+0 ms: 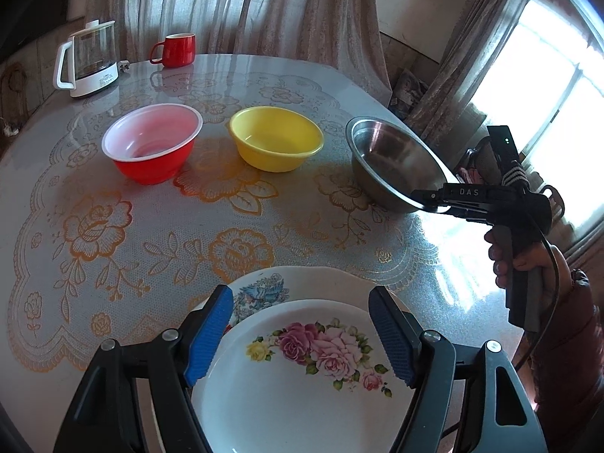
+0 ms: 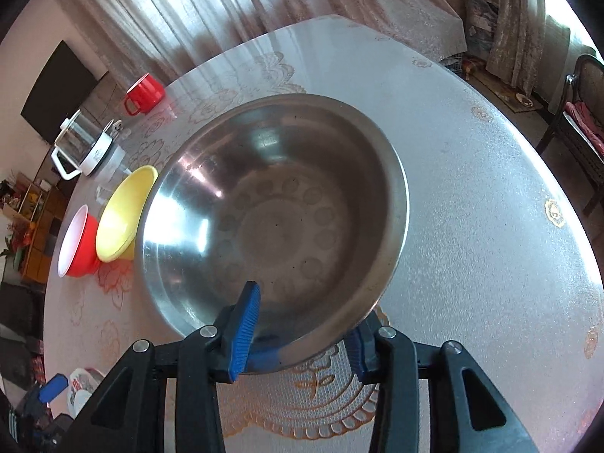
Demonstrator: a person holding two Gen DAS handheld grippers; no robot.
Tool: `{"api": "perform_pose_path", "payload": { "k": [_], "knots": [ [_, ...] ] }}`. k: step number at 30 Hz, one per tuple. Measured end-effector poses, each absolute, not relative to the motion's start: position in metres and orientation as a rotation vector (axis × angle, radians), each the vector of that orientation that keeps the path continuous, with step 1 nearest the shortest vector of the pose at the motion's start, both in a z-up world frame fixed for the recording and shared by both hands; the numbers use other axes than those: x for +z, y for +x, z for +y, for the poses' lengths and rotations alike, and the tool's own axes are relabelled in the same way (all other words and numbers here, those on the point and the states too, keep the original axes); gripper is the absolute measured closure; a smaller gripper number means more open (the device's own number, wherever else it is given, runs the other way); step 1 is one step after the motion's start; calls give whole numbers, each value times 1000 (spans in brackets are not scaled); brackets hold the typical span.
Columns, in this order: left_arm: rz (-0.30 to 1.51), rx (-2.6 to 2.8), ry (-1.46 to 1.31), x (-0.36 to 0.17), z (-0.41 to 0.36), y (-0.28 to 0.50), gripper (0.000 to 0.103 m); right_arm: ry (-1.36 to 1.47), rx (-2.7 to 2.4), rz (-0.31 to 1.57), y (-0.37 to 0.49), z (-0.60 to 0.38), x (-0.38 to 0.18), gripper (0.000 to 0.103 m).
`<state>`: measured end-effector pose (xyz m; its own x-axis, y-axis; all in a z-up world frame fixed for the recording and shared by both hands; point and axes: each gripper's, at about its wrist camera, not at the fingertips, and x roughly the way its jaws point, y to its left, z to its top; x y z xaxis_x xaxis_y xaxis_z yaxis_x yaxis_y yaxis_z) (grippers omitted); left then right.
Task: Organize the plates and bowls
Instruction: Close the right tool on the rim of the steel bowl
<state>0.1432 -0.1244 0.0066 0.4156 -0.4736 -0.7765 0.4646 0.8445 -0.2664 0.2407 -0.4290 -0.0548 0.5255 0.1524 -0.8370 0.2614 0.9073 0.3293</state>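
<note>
A round table under a glossy floral cover fills both views, its near and right edges open, curtains behind the far edge. Nearest, the left gripper stands wide, pads clear of the rose plate lying between them on a second patterned plate. The right gripper straddles the near rim of the steel bowl, one blue pad inside, one outside; whether they press cannot be told. Left of the steel bowl sit the yellow bowl and red bowl, apart. Farthest stand a kettle and red mug.
</note>
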Motion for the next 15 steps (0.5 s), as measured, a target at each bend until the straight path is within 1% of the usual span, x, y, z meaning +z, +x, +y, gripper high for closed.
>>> {"api": "perform_pose_path", "payload": {
  "k": [6, 9, 10, 11, 15],
  "knots": [
    [1014, -580, -13, 2, -138, 160, 28, 523, 41, 1025, 215, -417, -52, 62],
    [1036, -594, -15, 0, -147, 167, 28, 532, 66, 1005, 202, -410, -45, 60],
    [1035, -598, -17, 1, -149, 169, 28, 520, 70, 996, 198, -407, -42, 59],
    [1034, -603, -20, 2, -152, 170, 28, 507, 69, 987, 195, -405, -40, 55],
    [996, -600, -40, 7, -160, 182, 28, 455, 10, 948, 182, -408, -32, 52]
  ]
}}
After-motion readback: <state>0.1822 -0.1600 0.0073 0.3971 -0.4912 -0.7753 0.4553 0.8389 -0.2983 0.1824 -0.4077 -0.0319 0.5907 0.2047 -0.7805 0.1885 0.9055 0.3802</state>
